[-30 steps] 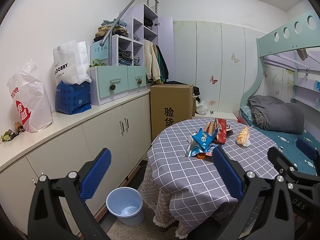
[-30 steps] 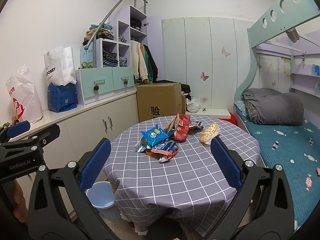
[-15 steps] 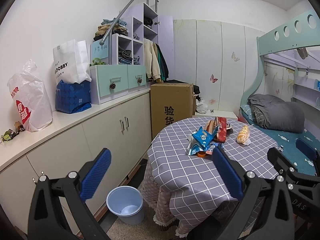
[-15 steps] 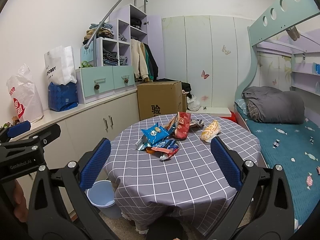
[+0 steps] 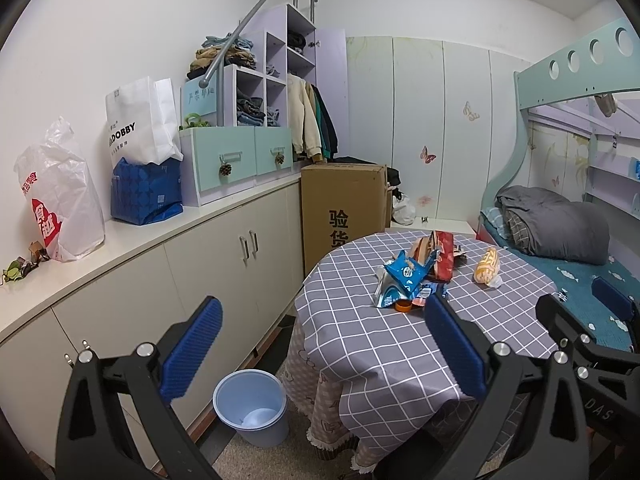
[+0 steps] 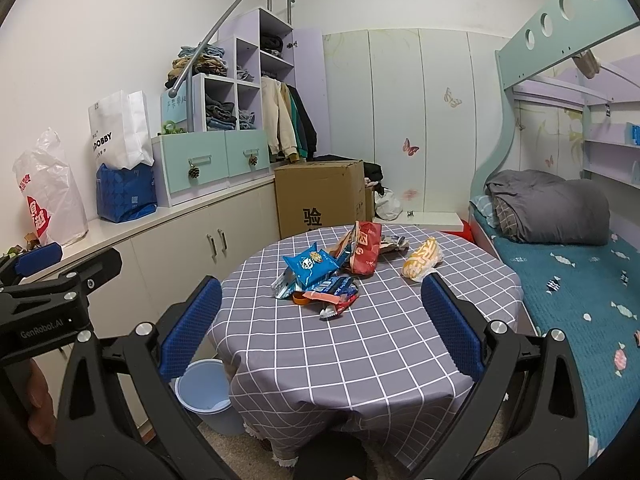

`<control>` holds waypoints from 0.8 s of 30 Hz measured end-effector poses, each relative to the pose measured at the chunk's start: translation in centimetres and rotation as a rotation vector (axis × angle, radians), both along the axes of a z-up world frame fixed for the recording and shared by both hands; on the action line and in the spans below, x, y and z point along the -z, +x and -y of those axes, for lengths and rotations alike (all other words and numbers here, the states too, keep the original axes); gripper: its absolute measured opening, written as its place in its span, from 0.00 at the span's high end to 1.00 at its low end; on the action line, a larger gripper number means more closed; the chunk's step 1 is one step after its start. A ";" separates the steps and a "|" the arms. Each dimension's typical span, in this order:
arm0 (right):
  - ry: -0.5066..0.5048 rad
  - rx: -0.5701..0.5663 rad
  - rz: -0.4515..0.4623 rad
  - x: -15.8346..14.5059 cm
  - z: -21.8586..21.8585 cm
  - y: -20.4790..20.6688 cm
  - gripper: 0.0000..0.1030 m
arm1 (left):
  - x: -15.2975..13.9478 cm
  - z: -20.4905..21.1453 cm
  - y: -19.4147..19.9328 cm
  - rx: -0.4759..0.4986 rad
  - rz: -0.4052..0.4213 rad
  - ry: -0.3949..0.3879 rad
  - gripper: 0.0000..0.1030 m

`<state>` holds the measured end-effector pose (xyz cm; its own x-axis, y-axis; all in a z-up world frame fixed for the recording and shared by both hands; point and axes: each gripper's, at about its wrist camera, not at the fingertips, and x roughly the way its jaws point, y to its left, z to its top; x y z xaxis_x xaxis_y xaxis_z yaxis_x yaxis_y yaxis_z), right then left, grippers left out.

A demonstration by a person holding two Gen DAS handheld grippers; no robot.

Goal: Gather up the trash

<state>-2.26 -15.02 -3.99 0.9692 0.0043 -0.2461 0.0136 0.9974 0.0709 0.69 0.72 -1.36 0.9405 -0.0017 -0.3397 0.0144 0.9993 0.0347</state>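
Observation:
A pile of snack wrappers [image 6: 324,272] lies mid-table on the grey checked tablecloth [image 6: 360,352]: a blue bag [image 5: 404,276], a red bag [image 6: 364,250] and a yellow packet [image 6: 422,258] to the right. A light blue bin [image 5: 252,404] stands on the floor left of the table; it also shows in the right wrist view [image 6: 204,396]. My left gripper [image 5: 320,344] is open and empty, short of the table's left edge. My right gripper [image 6: 318,324] is open and empty, in front of the pile.
White cabinets [image 5: 224,264] with bags on the counter [image 5: 60,200] run along the left. A cardboard box [image 5: 344,204] stands behind the table. A bunk bed [image 6: 580,280] with a grey duvet is on the right.
Both grippers have drawn back slightly from the table; the wrappers sit a little farther away. Both stay open and empty.

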 end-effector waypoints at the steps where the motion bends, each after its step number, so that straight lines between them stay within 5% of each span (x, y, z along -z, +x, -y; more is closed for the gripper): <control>1: 0.001 0.000 0.000 0.0 0.0 0.0 0.05 | 0.0 0.0 0.1 0.000 0.000 0.001 0.04; 24: 0.064 -0.026 -0.064 1.0 0.8 1.8 0.05 | 0.9 0.0 1.1 -0.007 -0.051 0.025 0.04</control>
